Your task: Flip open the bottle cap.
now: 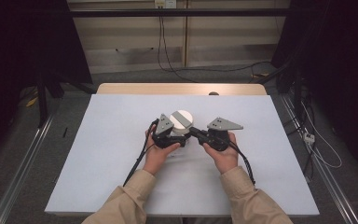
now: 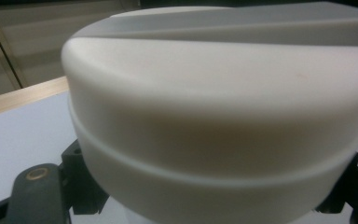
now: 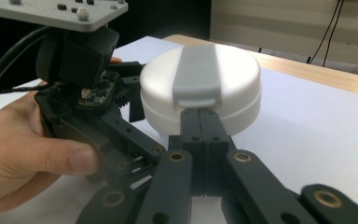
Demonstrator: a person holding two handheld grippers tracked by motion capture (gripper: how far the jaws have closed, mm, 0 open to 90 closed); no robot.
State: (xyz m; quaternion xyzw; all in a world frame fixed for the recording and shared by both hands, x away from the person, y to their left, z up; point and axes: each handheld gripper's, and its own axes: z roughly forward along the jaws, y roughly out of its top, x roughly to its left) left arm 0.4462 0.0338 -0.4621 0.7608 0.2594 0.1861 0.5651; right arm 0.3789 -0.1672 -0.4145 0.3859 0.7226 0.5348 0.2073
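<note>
Near the bench's (image 1: 98, 154) centre, the left tongs (image 1: 179, 138) grip the round white container (image 1: 182, 121) at its 7 o'clock side, while the right tongs (image 3: 200, 119), jaws pressed together, touch its grey-striped lid.

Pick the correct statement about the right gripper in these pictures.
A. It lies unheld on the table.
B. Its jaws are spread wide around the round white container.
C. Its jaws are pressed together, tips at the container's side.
C: in the right gripper view, the right gripper has its jaws closed together against the round white container.
</note>
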